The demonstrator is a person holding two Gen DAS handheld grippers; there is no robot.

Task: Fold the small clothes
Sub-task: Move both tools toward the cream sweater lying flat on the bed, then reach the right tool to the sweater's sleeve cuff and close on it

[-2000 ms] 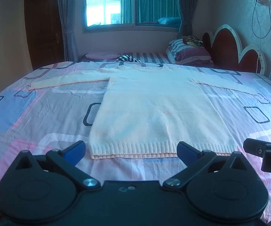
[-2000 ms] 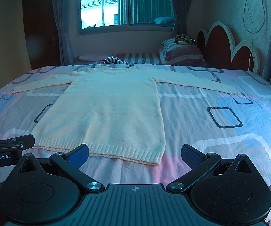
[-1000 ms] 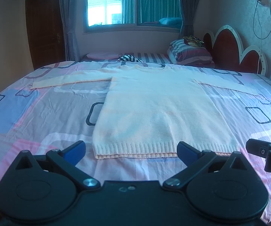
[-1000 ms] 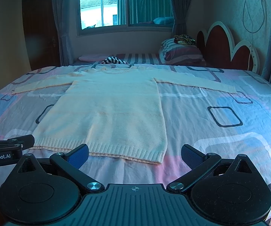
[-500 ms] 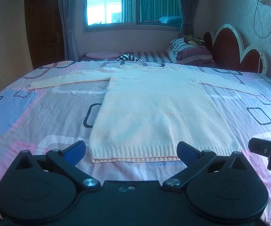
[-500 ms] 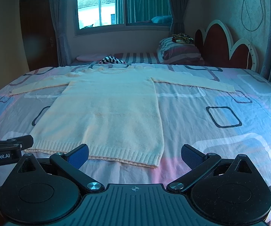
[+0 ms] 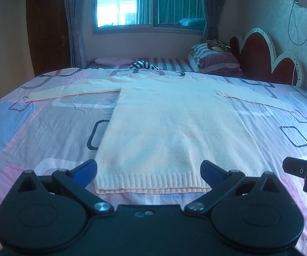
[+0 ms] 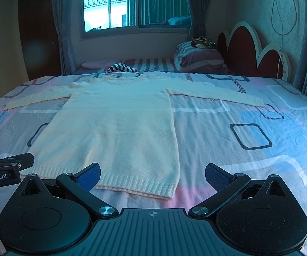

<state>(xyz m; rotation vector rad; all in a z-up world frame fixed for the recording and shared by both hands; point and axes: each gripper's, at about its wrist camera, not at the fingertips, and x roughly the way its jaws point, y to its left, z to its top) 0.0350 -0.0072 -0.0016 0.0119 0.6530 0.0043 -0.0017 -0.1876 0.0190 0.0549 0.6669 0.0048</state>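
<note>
A cream knitted sweater (image 7: pixel 170 128) lies flat on the bed, sleeves spread to both sides, ribbed hem nearest me. My left gripper (image 7: pixel 148 171) hovers open just above the hem's middle, nothing between its blue pads. In the right wrist view the same sweater (image 8: pixel 115 128) fills the left half. My right gripper (image 8: pixel 152 176) is open over the hem's right corner, empty. Each gripper shows in the other's view: the right one (image 7: pixel 302 170) at the right edge, the left one (image 8: pixel 6 166) at the left edge.
The bed (image 7: pixel 36 128) carries a pink, blue and grey patterned sheet. A striped cloth (image 7: pixel 142 65) and a stack of folded striped bedding (image 7: pixel 215 59) lie beyond the sweater's collar. A red and white headboard (image 7: pixel 266 61) stands at the right; window and curtains are behind.
Both grippers have drifted slightly forward and lower toward the hem. The sweater lies as before, and both grippers stay open.
</note>
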